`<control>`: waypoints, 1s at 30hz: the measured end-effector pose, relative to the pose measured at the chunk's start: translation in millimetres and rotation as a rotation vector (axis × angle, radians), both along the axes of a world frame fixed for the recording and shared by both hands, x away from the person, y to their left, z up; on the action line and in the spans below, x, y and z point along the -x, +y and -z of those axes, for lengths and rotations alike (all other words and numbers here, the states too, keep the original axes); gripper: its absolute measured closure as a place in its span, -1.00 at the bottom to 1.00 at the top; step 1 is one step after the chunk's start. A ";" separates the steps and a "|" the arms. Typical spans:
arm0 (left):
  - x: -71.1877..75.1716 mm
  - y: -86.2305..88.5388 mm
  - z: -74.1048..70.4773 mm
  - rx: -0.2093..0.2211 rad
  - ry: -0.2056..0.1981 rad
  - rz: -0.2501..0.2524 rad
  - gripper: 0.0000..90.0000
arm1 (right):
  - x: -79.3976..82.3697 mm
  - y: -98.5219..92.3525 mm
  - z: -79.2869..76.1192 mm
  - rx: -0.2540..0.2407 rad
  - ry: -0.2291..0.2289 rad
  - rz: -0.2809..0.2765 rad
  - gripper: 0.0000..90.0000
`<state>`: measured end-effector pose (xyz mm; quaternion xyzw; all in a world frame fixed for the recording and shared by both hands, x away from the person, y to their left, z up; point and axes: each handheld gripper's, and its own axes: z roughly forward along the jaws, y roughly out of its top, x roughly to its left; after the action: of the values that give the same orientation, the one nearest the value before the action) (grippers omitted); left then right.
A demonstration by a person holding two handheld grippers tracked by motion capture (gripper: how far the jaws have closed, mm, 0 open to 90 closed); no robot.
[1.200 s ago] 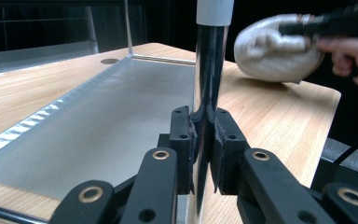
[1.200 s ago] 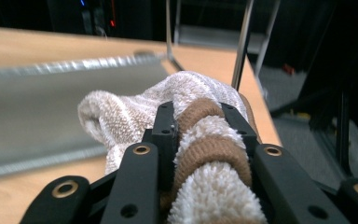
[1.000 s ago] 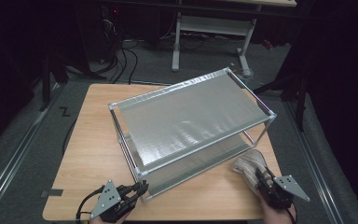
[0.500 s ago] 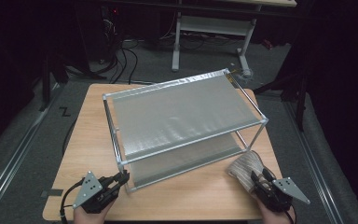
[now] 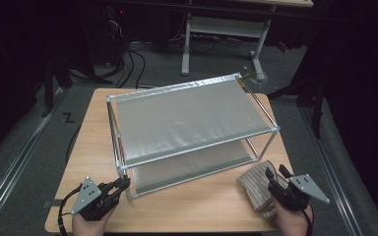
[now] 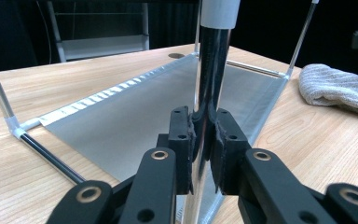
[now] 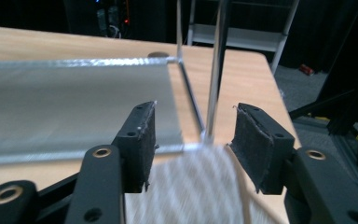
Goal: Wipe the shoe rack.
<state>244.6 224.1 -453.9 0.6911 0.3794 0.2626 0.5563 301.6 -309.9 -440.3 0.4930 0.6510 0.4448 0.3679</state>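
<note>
- While the left gripper (image 5: 119,186) stays clamped on the near-left upright post (image 6: 213,70) of the two-tier rack (image 5: 187,125), the rack stands mid-table, that corner at about 7 o'clock.
- The rack looks light but stiff: thin shiny tubes and taut sheet shelves. The tubes are likely slippery, so a low grip near a corner joint seems safest; the shelves would sag if pinched.
- The folded cloth (image 5: 258,187) lies at 5 o'clock on the table (image 5: 93,142), soft and limp, best taken by an edge.
- The right gripper (image 5: 275,178) hovers over the cloth, its jaws about half apart and just been opening, nothing pressed between them.
- Against a second ago, the rack has swung clockwise, its near-left corner drawn toward the table's left, and the right gripper has lifted slightly.
</note>
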 end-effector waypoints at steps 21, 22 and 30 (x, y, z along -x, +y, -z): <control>-14.4 13.4 -4.1 -0.031 0.021 -0.036 0.77 | -95.3 11.4 -19.5 -0.010 0.018 0.014 0.79; -14.4 13.4 -4.1 -0.031 0.021 -0.036 0.77 | -94.3 12.8 -19.5 -0.003 0.014 0.019 0.80; -48.2 41.8 -2.1 0.000 0.031 -0.131 0.76 | -74.5 22.7 -18.3 0.004 0.004 -0.042 0.80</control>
<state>292.8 265.9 -451.8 0.6689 0.4324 0.2878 0.5318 376.1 -287.2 -422.1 0.4795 0.6629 0.4498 0.3583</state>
